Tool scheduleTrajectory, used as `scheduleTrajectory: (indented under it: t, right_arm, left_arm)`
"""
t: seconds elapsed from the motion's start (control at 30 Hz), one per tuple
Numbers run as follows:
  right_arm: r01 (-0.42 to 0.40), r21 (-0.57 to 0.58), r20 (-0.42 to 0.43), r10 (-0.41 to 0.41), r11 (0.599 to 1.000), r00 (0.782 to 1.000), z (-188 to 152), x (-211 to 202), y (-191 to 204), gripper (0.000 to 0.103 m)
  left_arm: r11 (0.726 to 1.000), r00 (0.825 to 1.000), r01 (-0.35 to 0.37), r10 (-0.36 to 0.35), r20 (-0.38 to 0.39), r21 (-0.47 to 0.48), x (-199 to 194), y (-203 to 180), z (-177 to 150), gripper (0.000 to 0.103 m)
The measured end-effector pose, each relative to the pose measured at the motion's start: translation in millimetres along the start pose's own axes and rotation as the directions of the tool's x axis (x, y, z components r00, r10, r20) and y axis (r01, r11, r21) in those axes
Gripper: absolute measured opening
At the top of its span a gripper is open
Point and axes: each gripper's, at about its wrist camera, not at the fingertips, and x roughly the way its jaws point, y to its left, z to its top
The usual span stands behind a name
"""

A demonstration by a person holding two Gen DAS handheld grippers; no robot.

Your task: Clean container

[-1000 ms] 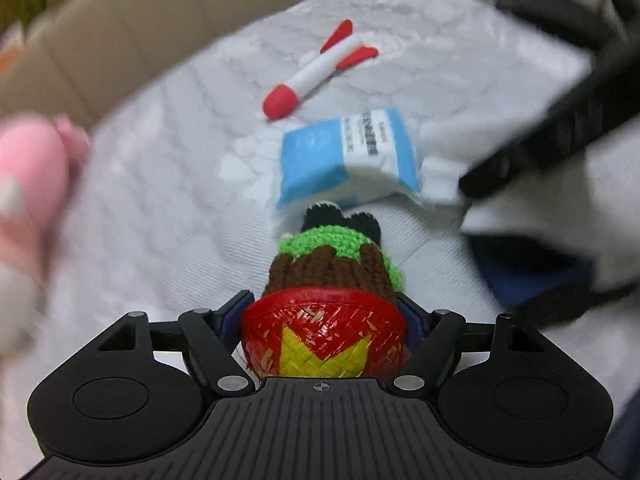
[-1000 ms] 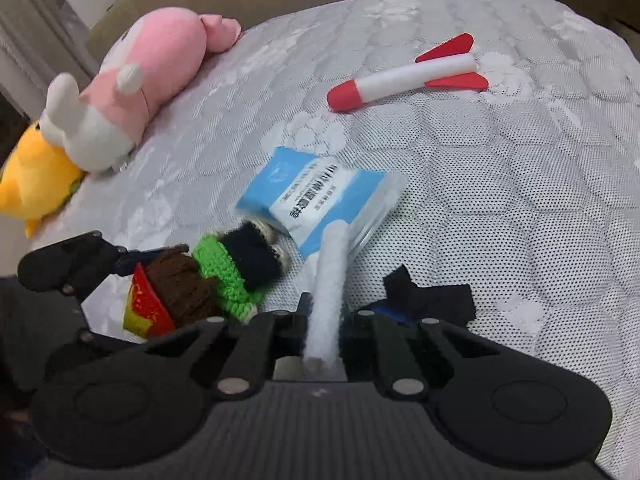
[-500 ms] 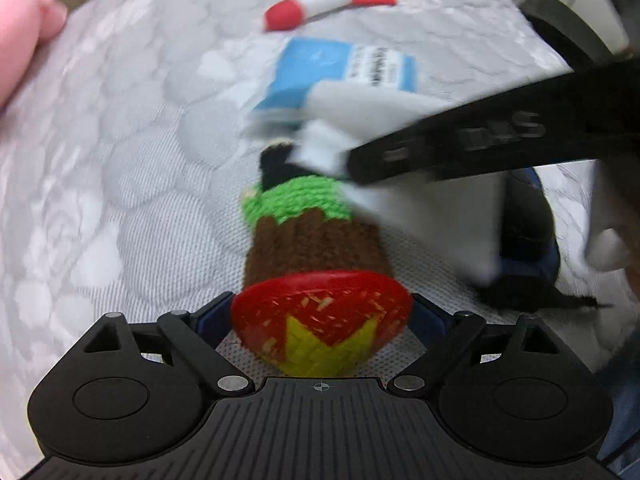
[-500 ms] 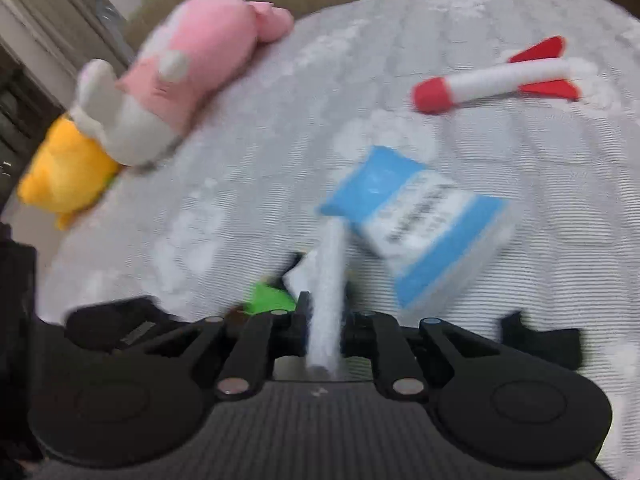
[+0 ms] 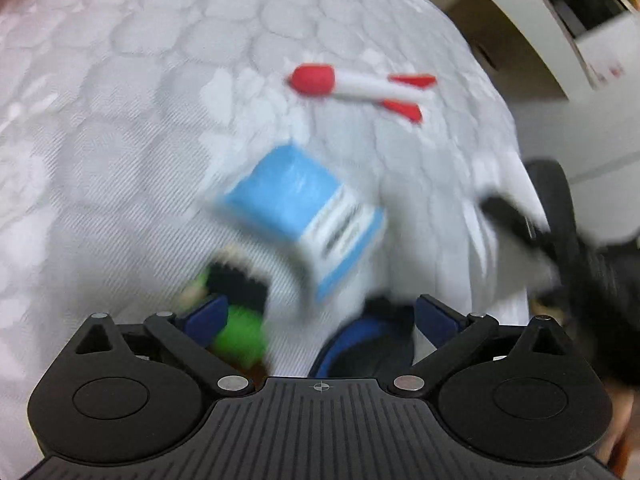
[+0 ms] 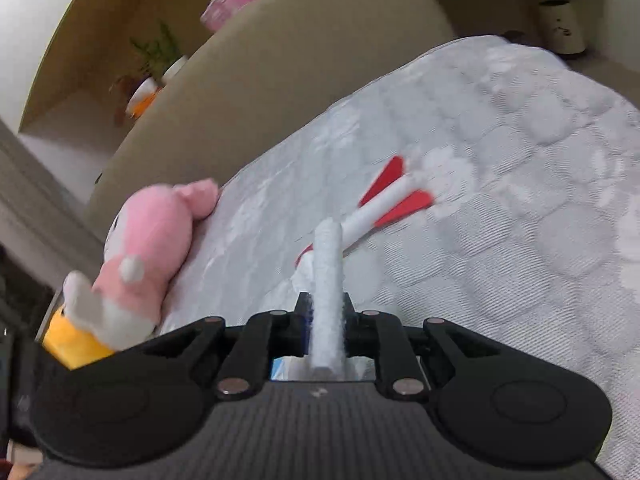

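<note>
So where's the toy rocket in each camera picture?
Left wrist view: the toy rocket lies upper middle, red nose pointing left.
Right wrist view: the rocket is at centre, its nose hidden behind the white cloth.
Shared landmark: the quilted white mattress.

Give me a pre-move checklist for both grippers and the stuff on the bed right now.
1. Left gripper released: ok, jaws just opened wide, nothing pressed.
2. Knitted container set down: cannot tell, blurred, partly hidden at the left finger.
3. Right gripper holding white wipe: ok, pads pinch it.
4. Blue wipe pack within view: ok, just beyond the left fingers.
5. Toy rocket out of the way: ok, farther up the mattress.
</note>
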Motion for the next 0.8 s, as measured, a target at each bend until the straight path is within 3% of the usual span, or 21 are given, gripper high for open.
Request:
scheduleTrajectory:
  t: [0.2,0.23,0.33,0.4,0.47,0.5,0.6,0.7,0.8]
  right_arm:
    - [-0.015,0.022,-0.036,0.016,1.0,0.999,0,8,-13,0.016]
    - [-0.016,0.023,-0.044,0.017,1.0,0.999,0,11,-14,0.016]
    - [-0.013,0.03,-0.056,0.015,0.999,0.998,0,15,-19,0.016]
    - [-0.014,0.031,-0.061,0.016,0.999,0.998,-1,16,-20,0.016]
    - [-0.014,0.026,-0.064,0.016,1.0,0.998,-2,17,-20,0.016]
    - [-0.015,0.021,-0.067,0.017,1.0,0.998,-2,17,-19,0.016]
    - [-0.013,0.008,-0.077,0.013,1.0,0.997,-4,19,-16,0.016]
    - [-0.007,-0.015,-0.092,0.005,1.0,0.996,-7,22,-12,0.016]
    - [0.005,-0.064,-0.125,-0.013,0.998,0.992,-13,29,-2,0.016]
  left_arm:
    - [0.988,0.994,-0.104,0.105,-0.002,-0.116,52,-11,17,0.101]
    - [0.989,0.995,-0.101,0.103,0.008,-0.11,54,-11,16,0.094]
    - [0.988,0.99,-0.141,0.14,0.031,0.069,56,-23,10,0.082]
    - [0.95,0.979,-0.205,0.197,0.058,0.236,52,-36,2,0.08]
    - [0.865,0.964,-0.265,0.251,0.089,0.425,48,-48,-11,0.08]
    - [0.827,0.962,-0.268,0.258,0.09,0.494,46,-50,-18,0.077]
    - [0.768,0.967,-0.219,0.254,0.027,0.601,30,-45,-41,0.071]
    - [0.755,0.98,-0.16,0.199,0.01,0.636,11,-38,-67,0.073]
    - [0.763,0.981,-0.178,0.19,0.048,0.621,9,-36,-81,0.076]
